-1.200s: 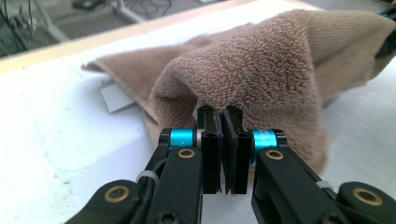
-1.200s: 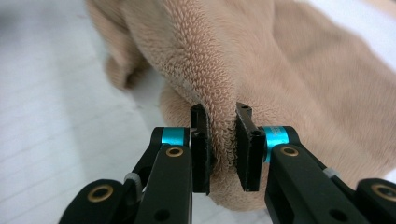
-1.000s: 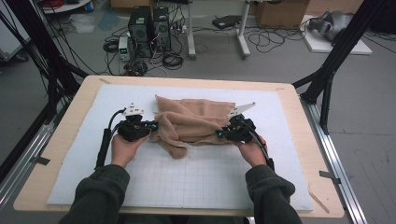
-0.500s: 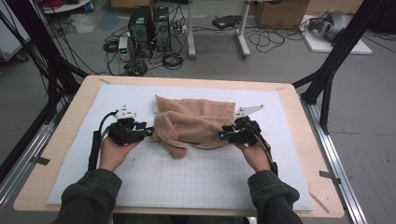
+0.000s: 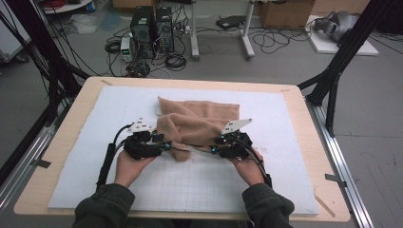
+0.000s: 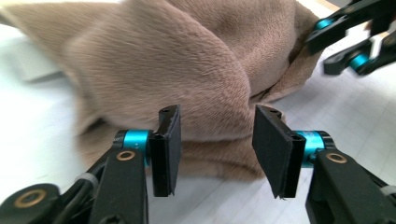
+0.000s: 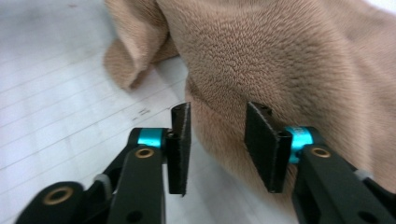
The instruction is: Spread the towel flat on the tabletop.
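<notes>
We're looking at a plain tan cloth point(image 5: 197, 124) just ahead of our black, teal-trimmed left gripper point(image 6: 212, 140), lying on a white mat point(image 5: 209, 185) faintly gridded beneath it.

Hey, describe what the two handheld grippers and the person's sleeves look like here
Both the left gripper and the right gripper are black, with flat black rectangular pads, turquoise metal collars behind them and brass-coloured pivot rings. Each carries a pale grey three-cornered plate on top, and a black cable trails from the left one. The person wears dark olive-green sleeves.
</notes>
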The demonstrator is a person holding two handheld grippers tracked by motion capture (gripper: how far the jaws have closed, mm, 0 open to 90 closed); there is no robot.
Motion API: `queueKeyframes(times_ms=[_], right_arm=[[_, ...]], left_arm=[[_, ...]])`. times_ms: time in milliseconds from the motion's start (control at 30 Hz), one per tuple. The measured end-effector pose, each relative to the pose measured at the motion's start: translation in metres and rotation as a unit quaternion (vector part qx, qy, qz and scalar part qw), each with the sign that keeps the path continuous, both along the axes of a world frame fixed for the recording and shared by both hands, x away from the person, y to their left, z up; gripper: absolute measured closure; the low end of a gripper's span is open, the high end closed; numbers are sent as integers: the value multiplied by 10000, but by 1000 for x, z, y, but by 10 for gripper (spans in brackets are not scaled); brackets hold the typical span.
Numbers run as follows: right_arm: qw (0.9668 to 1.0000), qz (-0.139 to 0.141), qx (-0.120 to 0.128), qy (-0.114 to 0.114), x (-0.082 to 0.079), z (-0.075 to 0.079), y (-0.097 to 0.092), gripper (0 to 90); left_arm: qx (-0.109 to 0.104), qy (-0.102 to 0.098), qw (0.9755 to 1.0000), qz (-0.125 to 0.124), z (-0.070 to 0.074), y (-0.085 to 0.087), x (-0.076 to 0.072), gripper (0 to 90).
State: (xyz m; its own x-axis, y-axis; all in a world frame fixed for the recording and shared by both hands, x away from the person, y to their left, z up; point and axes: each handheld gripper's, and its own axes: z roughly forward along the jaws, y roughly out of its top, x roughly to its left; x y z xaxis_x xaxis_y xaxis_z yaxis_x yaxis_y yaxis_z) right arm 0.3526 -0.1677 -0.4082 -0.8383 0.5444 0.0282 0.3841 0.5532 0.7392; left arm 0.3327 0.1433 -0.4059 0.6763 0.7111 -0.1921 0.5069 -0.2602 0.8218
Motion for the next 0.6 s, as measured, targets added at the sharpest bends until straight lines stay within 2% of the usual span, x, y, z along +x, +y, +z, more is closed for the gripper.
queueKeyframes(times_ms=[67,133,233,400,467,600], right_arm=[[10000,-42,-64,-1,4,-6,4,587],[9999,-59,-118,57,8,-14,9,583],[9995,-50,-296,114,12,-25,16,602],[9992,-65,-406,7,14,-27,17,761],[9992,7,-403,18,14,-26,16,827],[9993,156,-323,100,10,-20,13,846]], left_arm=[[107,2,9999,76,-6,-9,4,481],[112,-3,9998,153,-10,-13,9,494],[231,-53,9994,270,-14,-15,14,610],[361,-104,9990,250,-16,-13,17,780],[391,-131,9989,239,-14,-12,16,800],[468,-222,9985,150,-4,-5,9,808]])
